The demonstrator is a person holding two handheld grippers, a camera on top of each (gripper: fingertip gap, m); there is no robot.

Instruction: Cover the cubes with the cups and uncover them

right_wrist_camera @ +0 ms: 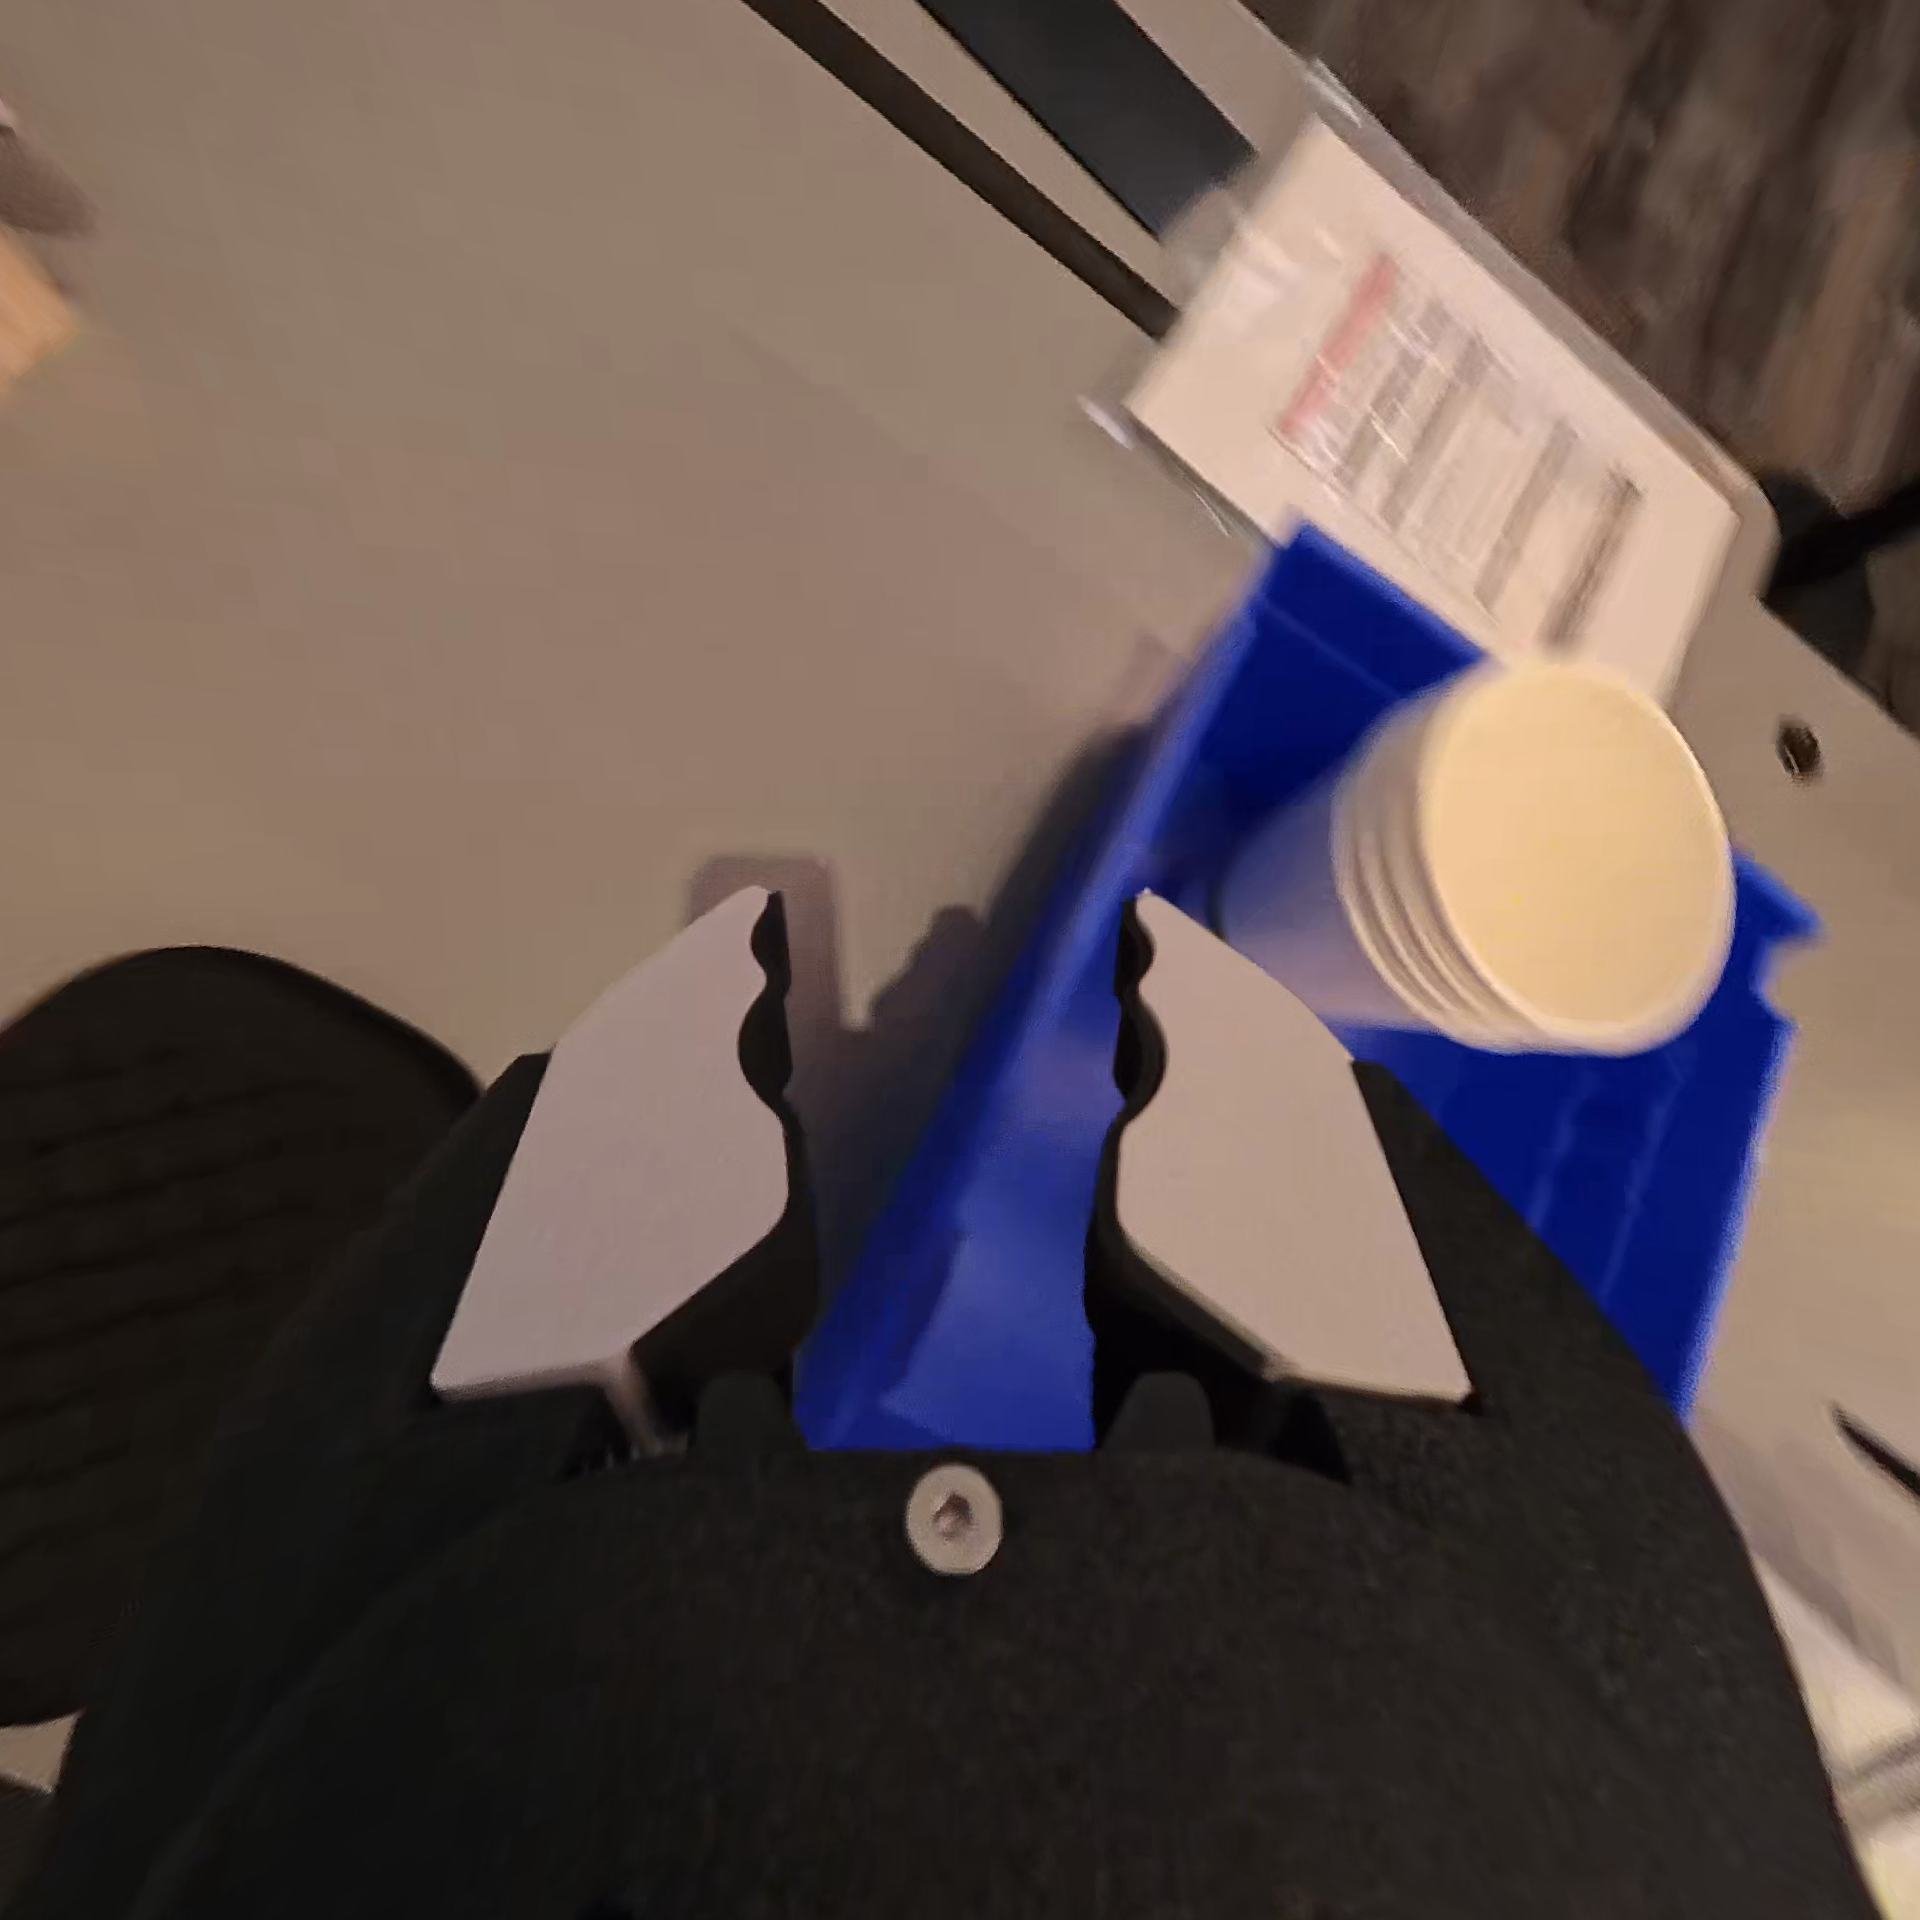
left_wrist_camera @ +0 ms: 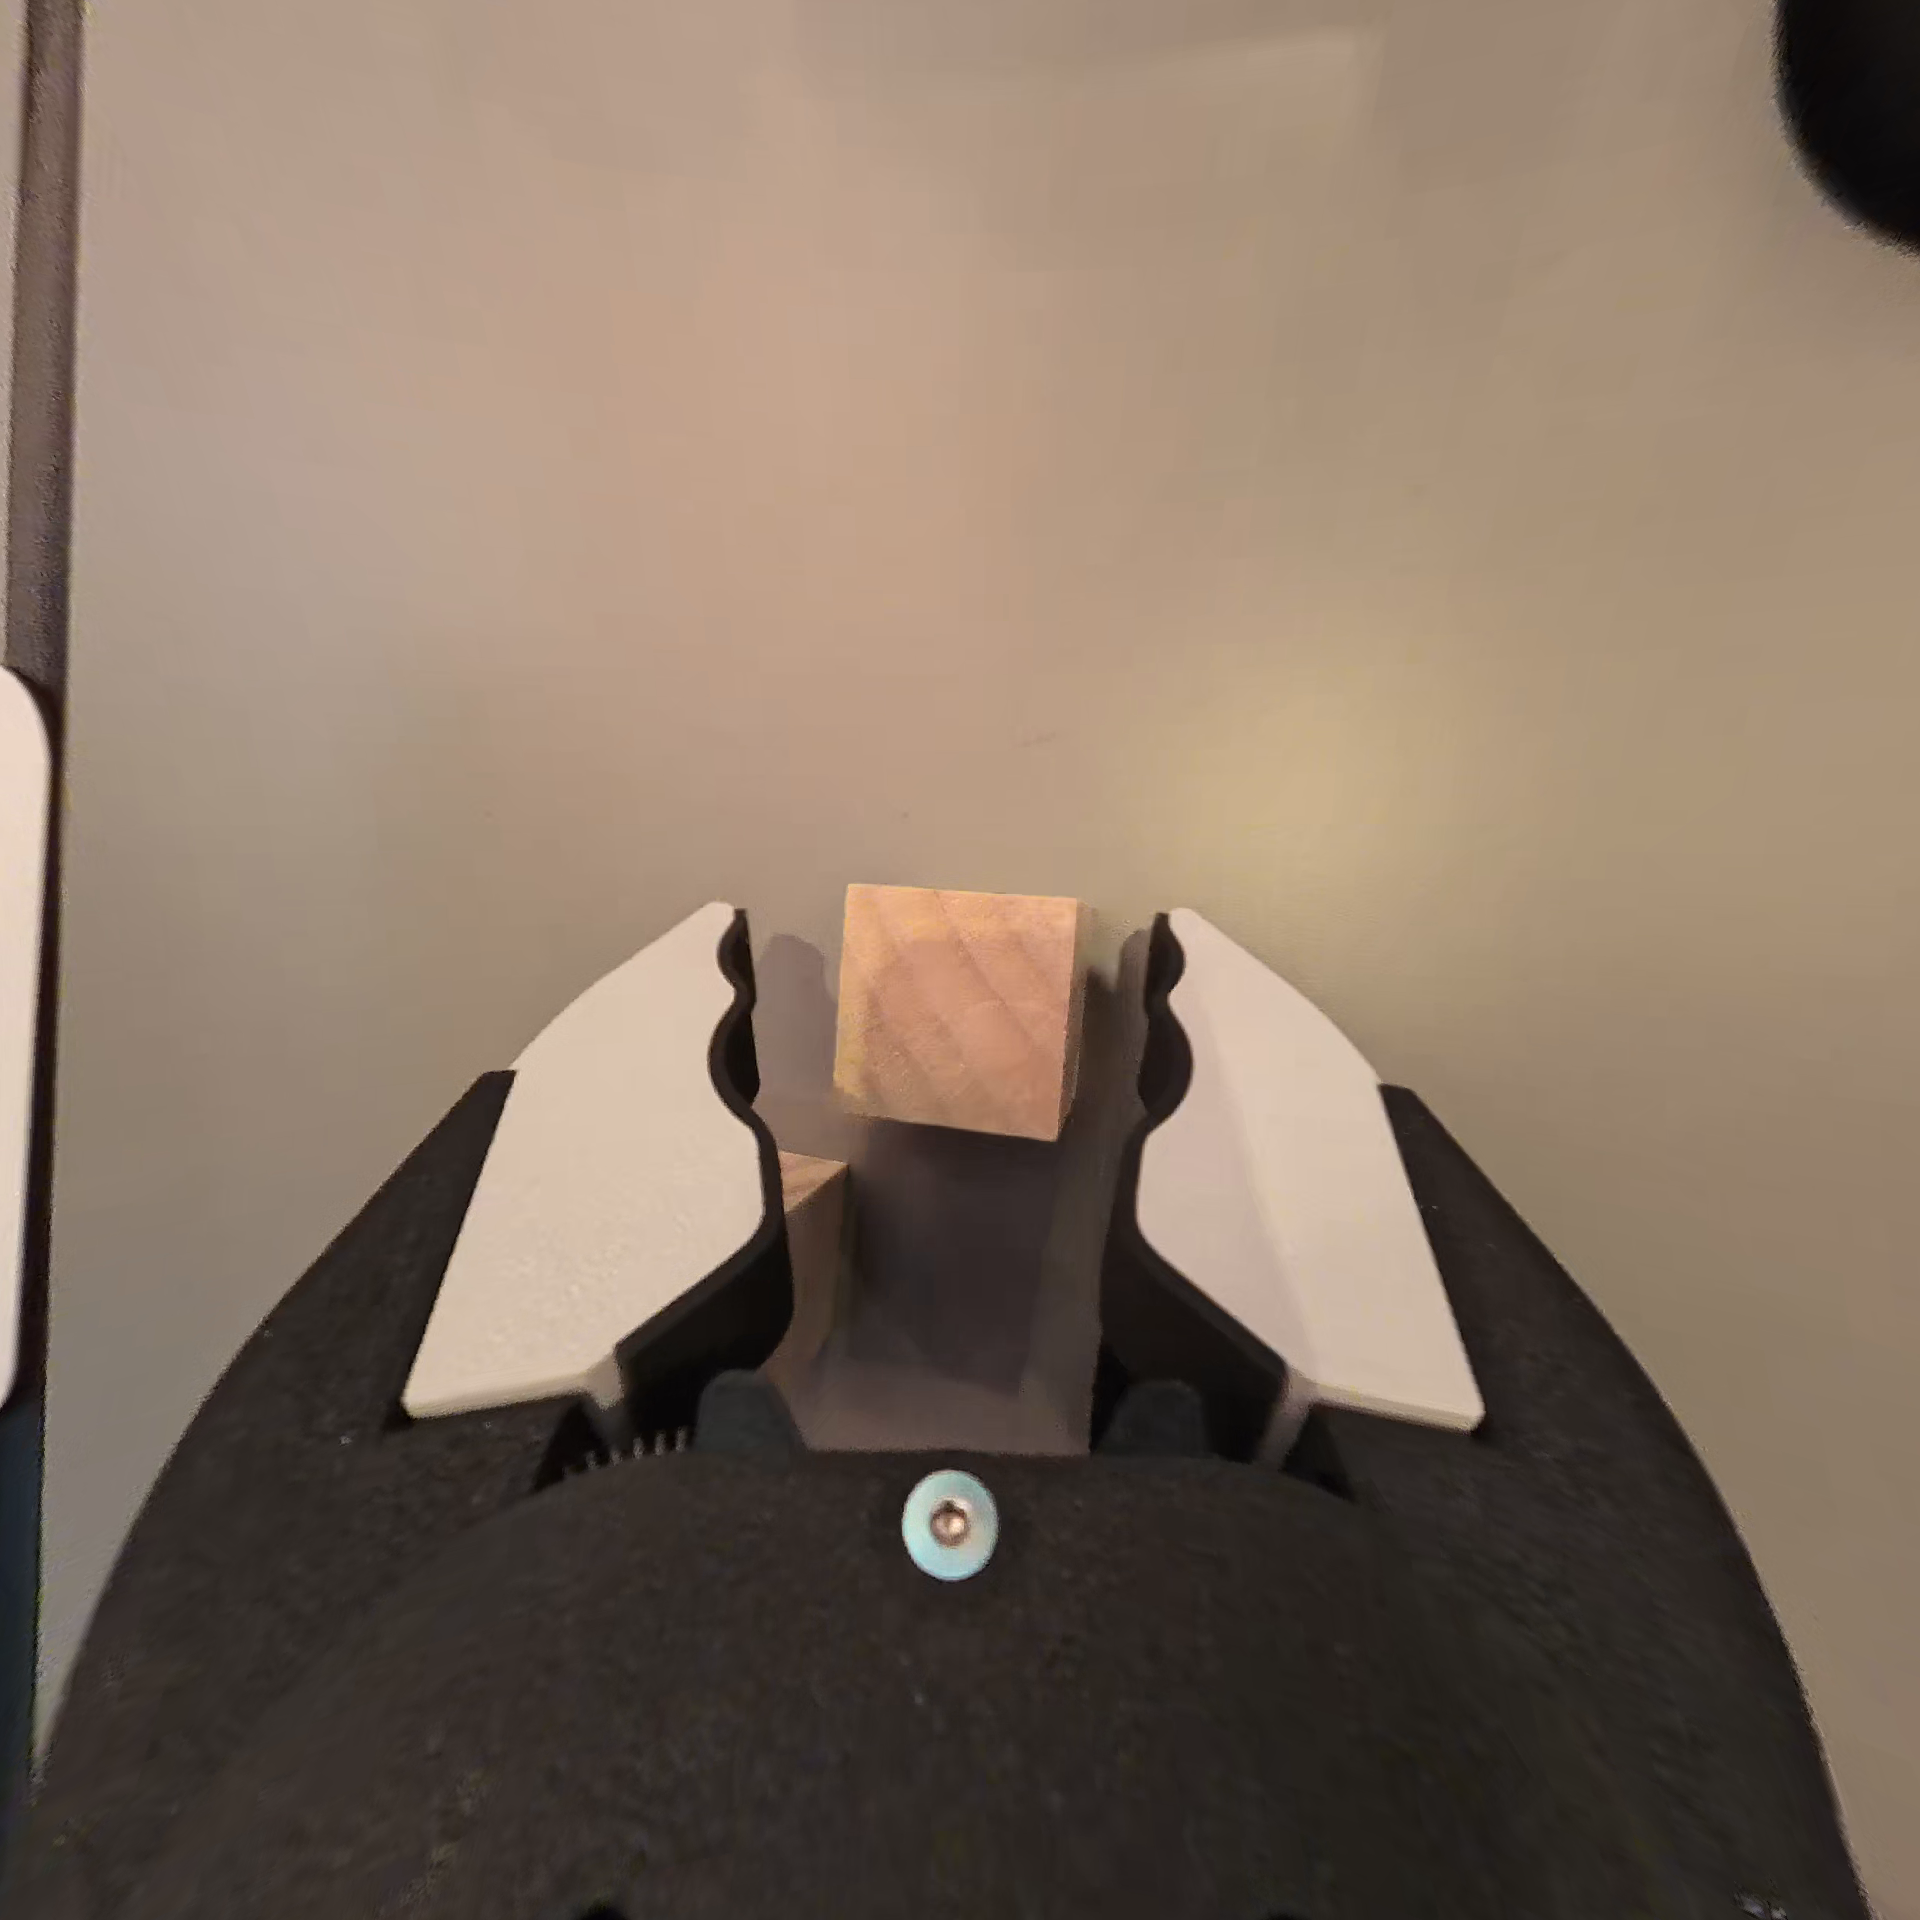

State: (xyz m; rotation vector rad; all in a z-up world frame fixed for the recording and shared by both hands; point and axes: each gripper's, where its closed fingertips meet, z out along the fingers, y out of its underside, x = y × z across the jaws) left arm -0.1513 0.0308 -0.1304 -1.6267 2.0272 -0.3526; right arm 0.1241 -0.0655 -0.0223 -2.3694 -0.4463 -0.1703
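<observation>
In the left wrist view a wooden cube lies on the grey table, seen between the fingers of my left gripper. The jaws are open, with a gap on each side of the cube. A second wooden cube shows partly behind the left finger. In the blurred right wrist view my right gripper is open and empty above the near wall of a blue bin. A stack of white paper cups stands bottom-up in the bin, to the right of the fingertips. A wooden cube shows at the far left edge.
A printed sheet in a clear sleeve lies beyond the bin near the table edge. A black rounded object sits at the left of the right wrist view. A black strip and a white object border the table's left side.
</observation>
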